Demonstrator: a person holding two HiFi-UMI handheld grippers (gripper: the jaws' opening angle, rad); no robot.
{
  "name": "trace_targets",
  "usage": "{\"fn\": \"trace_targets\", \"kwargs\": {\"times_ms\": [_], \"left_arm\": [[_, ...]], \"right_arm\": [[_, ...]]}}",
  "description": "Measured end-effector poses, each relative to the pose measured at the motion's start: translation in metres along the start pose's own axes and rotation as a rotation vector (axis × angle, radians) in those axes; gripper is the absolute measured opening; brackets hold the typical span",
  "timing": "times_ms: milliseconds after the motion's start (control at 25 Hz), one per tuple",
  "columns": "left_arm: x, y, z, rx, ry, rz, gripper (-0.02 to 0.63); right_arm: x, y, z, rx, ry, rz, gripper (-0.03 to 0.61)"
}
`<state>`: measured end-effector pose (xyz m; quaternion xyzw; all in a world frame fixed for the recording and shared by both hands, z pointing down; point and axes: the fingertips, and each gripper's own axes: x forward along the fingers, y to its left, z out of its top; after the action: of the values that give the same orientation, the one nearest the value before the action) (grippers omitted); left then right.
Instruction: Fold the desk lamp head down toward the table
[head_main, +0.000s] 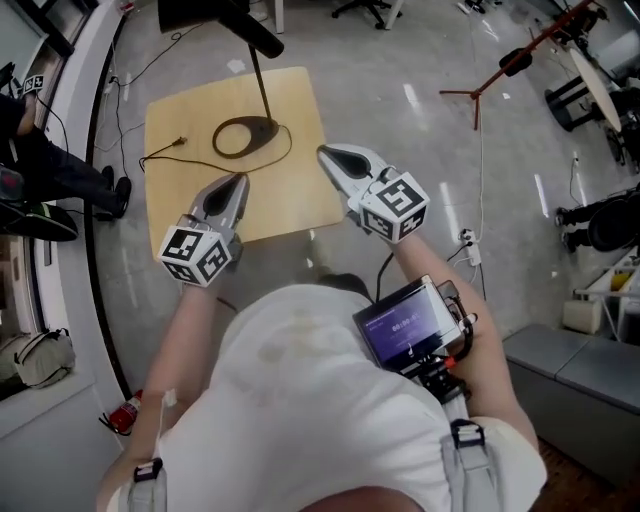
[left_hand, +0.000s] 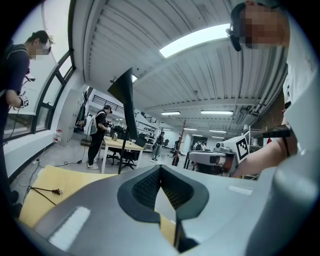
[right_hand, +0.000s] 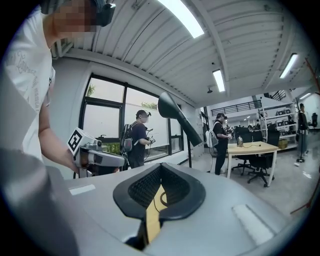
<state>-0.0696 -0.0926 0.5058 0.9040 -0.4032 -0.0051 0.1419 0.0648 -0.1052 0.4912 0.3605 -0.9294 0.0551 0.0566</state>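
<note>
We hold left gripper (head_main: 238, 183), right gripper (head_main: 326, 153), both pressed together, empty. Lamp (head_main: 262, 88) seems light, thin-stemmed, tippy; we judge: steady base (head_main: 245, 138), press head (head_main: 200, 12) down.

Left tongs (head_main: 240, 182), right tongs (head_main: 325, 153): closed, empty.

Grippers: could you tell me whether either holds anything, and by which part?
Nothing is held; the left gripper and right gripper are both shut and empty.
</note>
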Motion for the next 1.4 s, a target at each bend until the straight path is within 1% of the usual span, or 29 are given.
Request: {"fn": "trace_targets", "kwargs": {"times_ms": [240, 360, 520, 600, 760, 920, 1080, 1280, 1400], "left_arm": [[0.040, 0.015, 0.014, 0.014, -0.001, 0.035, 0.002], [0.054, 0.026, 0.023, 0.016, -0.003, 0.064, 0.002], [0.087, 0.033, 0.036, 0.013, -0.007, 0.104, 0.002], [0.096, 0.039, 0.041, 0.014, -0.010, 0.124, 0.002], [0.103, 0.055, 0.047, 0.014, -0.025, 0.163, 0.002], [0.101, 0.059, 0.053, 0.015, -0.041, 0.202, 0.002], [0.088, 0.061, 0.060, 0.019, -0.056, 0.232, 0.002], [0.100, 0.064, 0.068, 0.029, -0.062, 0.273, 0.002], [0.096, 0.063, 0.066, 0.027, -0.063, 0.292, 0.002]], "right_arm": [[0.025, -0.036, 0.006, -0.001, -0.009, 0.036, 0.012], [0.038, -0.051, 0.008, -0.003, -0.008, 0.054, 0.012], [0.048, -0.087, 0.017, -0.009, -0.009, 0.082, 0.012], [0.057, -0.097, 0.020, -0.016, -0.012, 0.104, 0.012], [0.080, -0.102, 0.024, -0.047, -0.020, 0.155, 0.012], [0.091, -0.099, 0.027, -0.077, -0.030, 0.209, 0.012], [0.101, -0.086, 0.034, -0.107, -0.039, 0.238, 0.012], [0.115, -0.101, 0.043, -0.119, -0.052, 0.266, 0.012], [0.118, -0.098, 0.043, -0.118, -0.064, 0.280, 0.012]]}}
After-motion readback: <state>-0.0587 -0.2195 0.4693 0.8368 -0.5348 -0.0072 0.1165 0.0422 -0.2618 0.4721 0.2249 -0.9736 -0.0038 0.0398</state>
